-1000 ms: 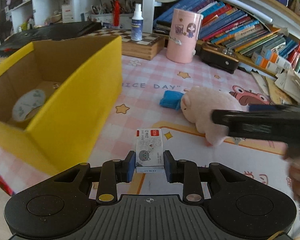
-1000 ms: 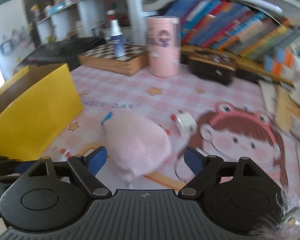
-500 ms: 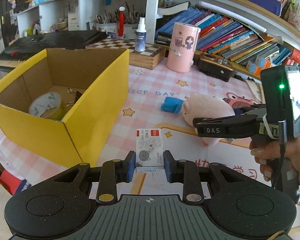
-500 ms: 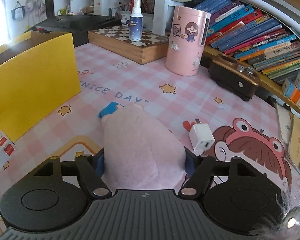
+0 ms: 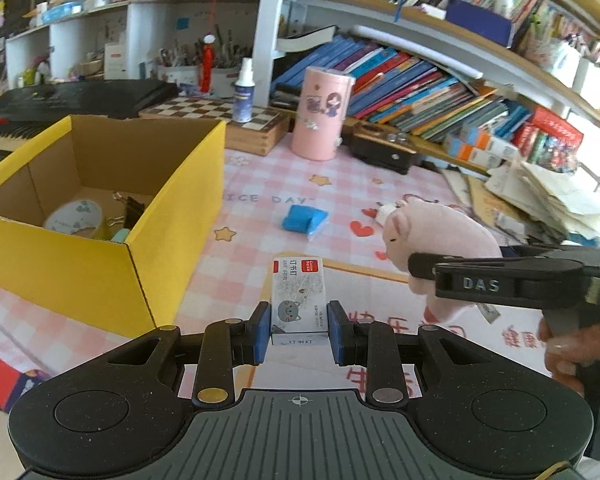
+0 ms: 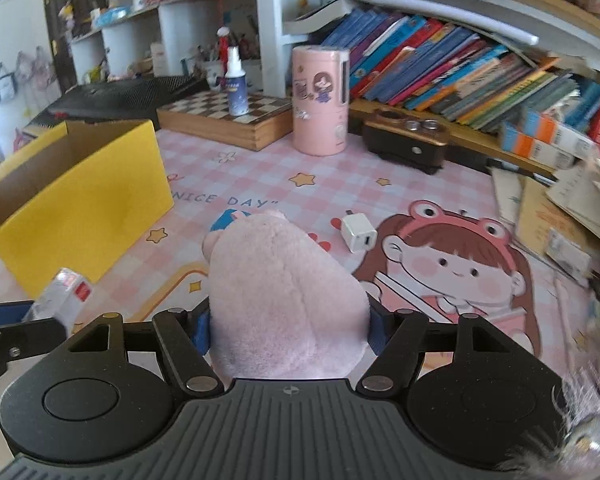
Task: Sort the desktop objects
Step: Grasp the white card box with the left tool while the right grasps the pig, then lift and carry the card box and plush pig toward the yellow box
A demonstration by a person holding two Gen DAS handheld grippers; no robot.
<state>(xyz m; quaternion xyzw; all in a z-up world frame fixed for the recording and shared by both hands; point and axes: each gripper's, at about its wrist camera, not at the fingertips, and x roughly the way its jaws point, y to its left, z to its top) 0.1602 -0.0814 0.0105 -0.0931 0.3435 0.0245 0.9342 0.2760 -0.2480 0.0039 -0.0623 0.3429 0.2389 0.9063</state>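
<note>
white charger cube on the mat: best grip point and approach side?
Grip the white charger cube across its two flat side faces, probably from above. It lies flat on the mat with its prongs toward the far-left, so avoid that end. Come from the right side: the pink plush in the right gripper sits close on its left.

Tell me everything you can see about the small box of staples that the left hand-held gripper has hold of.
The staple box is a small white cardboard pack with a red label at its far end, Chinese print and a grey cat face on top. It lies flat and lengthwise, pinched at its near end between the blue pads of the left hand-held gripper. It is above the pink checked desk mat, right of the yellow box. The right wrist view shows it tilted.
</note>
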